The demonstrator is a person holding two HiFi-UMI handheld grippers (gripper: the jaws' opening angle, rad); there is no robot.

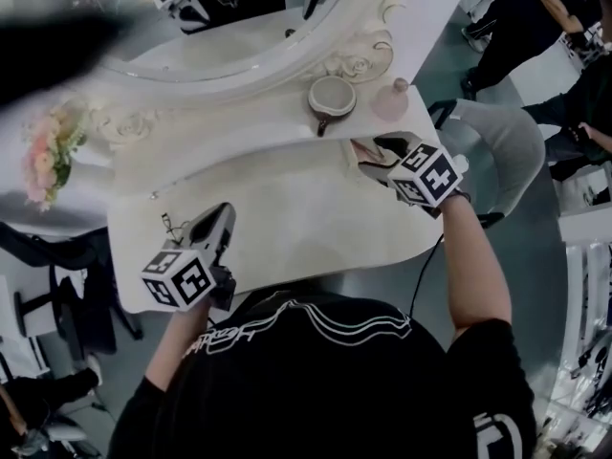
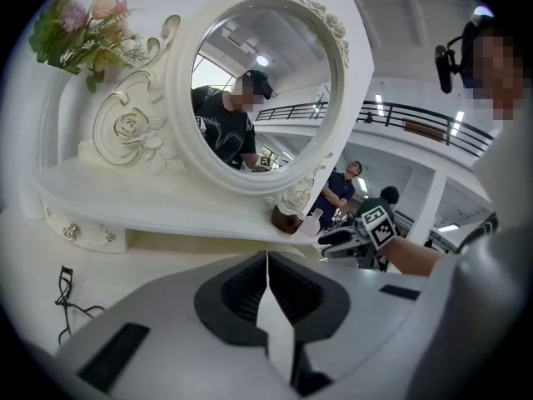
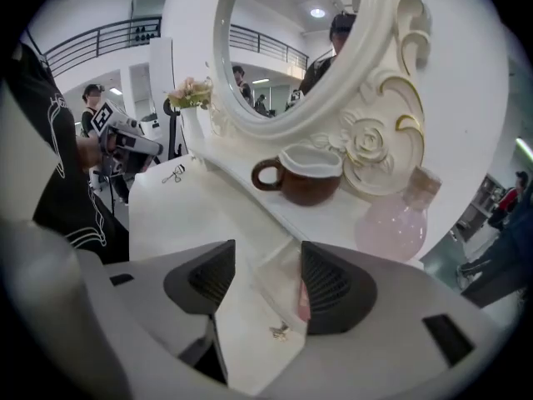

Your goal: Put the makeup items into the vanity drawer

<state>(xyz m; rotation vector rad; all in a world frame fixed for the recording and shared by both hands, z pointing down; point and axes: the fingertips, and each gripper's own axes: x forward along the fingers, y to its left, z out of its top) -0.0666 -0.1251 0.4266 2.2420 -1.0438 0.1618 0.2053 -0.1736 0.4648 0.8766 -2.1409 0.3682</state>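
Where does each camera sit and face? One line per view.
Head view: on the head, steeply down at the vanity; left claw, right claw, forearms show.
Left gripper view: on the left claw, toward the mirror; shut jaws show.
Right gripper view: on the right claw, toward the mug; open jaws show.
Shared: all three show the mug.

So my left gripper (image 1: 222, 220) is sitting low and close to me on the left, nose tipped just a bit down and pointing away from my body. Its fingers (image 2: 233, 290) are pressed right together, nothing between them. The left forearm (image 1: 177, 338) is tucked in near my chest. My right gripper (image 1: 375, 158) is further out on the right, angled steeply down, fingers (image 3: 333, 286) spread wide and not pinching anything. The right arm (image 1: 473, 275) is reaching forward, bare below the black short sleeve (image 1: 488, 371).
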